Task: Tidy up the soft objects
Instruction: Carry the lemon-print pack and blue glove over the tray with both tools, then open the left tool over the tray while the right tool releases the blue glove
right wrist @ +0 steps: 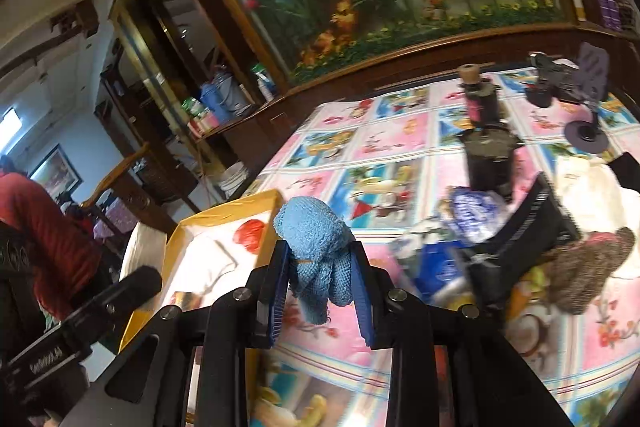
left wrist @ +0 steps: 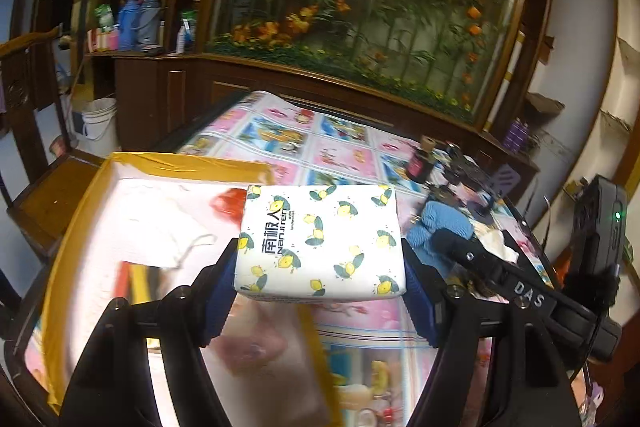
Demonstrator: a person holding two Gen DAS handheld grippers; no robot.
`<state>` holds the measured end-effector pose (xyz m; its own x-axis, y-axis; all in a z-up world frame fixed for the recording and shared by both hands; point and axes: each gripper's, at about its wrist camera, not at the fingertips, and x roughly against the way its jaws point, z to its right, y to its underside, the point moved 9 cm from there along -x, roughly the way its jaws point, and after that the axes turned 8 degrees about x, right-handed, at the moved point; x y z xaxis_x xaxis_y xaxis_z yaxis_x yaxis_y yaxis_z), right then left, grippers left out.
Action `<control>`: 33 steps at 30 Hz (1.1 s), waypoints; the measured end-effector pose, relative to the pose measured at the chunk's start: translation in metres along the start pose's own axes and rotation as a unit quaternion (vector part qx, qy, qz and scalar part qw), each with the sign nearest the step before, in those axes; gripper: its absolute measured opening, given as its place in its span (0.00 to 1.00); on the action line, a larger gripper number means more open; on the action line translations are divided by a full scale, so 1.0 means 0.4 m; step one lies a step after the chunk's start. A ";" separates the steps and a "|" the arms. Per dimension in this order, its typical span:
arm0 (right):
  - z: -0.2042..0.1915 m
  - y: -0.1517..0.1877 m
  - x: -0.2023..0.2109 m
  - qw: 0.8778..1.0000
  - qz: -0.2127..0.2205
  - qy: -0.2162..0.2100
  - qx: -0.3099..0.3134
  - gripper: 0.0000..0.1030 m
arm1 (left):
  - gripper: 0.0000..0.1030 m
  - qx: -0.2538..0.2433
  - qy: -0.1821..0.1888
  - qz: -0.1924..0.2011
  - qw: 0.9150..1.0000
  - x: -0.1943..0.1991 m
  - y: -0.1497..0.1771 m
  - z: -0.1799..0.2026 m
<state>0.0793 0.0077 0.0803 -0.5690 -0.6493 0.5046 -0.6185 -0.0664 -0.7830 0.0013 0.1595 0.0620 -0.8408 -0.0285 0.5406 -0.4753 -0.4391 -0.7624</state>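
Left gripper (left wrist: 320, 287) clenched on a tissue pack (left wrist: 320, 243), a white soft pack printed with lemons, its blue pads pressing the two short sides so that the printed top faces up. Gripping across the width keeps the pack level and, in all likelihood, lets it be lowered flat. It hangs above the near right edge of the yellow-rimmed box (left wrist: 188, 161), part over the box's white lining and part over the tablecloth (left wrist: 320, 143). The left gripper points forward and somewhat downward, towards the far side of the table.

Right gripper (right wrist: 320, 279) clenched on a blue knitted cloth (right wrist: 316, 251), bunched into a roll: the upper lobe stands above the fingertips and loose ends hang below between the blue pads. The pinch at mid-length probably serves to keep the limp cloth from unrolling. It is held clear of the table, beside the right wall of the box (right wrist: 224, 211), not yet over it. This gripper also tilts moderately downward.

Other soft items, among them a blue-and-white packet (right wrist: 472, 211) and a brown knitted piece (right wrist: 580, 267), lie in a heap on the tablecloth to the right, well apart from the box. Judged from this layout, both loads are destined for the box.
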 end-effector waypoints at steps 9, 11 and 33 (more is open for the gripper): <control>-0.127 0.022 -0.080 0.999 -0.026 -0.026 0.029 0.31 | 0.70 0.047 -0.041 0.010 0.998 0.026 -0.051 -0.169; -0.146 0.029 -0.094 0.998 -0.032 -0.029 0.034 0.31 | 0.70 0.053 -0.045 0.012 0.997 0.031 -0.055 -0.193; -0.295 0.071 -0.330 0.983 -0.163 -0.031 0.079 0.31 | 0.71 0.054 -0.105 -0.086 0.989 -0.125 -0.089 -0.351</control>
<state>0.0729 0.1807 0.0345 -0.3178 -0.6182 0.7189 -0.6678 -0.3923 -0.6326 0.0239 0.3027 0.0123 -0.6715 -0.1262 0.7302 -0.5673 -0.5464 -0.6162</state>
